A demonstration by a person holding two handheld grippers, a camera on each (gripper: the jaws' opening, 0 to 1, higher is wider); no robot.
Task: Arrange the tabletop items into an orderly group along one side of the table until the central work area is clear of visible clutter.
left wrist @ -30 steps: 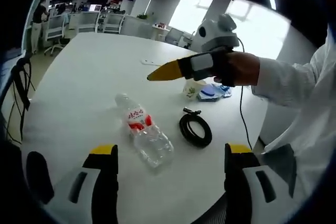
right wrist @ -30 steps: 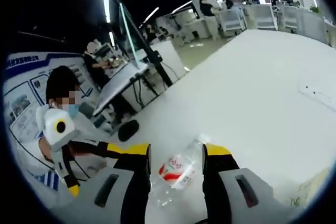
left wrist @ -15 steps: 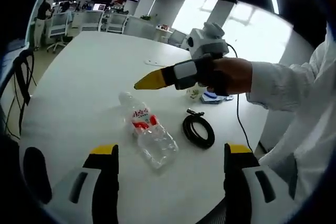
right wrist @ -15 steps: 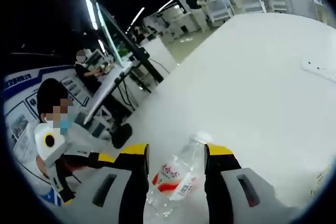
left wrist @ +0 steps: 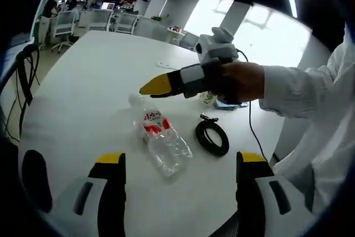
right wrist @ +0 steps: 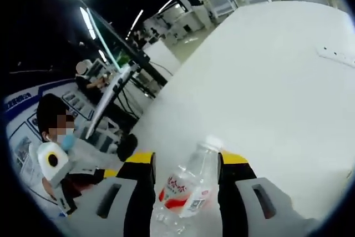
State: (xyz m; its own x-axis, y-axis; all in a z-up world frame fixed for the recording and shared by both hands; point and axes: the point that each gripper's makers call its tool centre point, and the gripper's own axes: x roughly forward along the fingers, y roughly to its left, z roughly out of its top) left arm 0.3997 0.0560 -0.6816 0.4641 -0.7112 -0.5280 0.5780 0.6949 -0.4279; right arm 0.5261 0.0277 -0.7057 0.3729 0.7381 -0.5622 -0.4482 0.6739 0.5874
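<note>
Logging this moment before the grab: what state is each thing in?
Water bottle: lying on its side, capped, apparently empty.
Black cable: coiled, flat on the table.
Right gripper: open, jaws astride the bottle.
Left gripper: open, holding nothing.

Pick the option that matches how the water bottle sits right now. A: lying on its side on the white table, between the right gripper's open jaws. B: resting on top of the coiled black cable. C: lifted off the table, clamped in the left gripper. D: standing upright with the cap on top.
A: the water bottle lies flat on the white table, and in the right gripper view it sits between the right gripper's spread jaws, apart from the coiled black cable.
</note>
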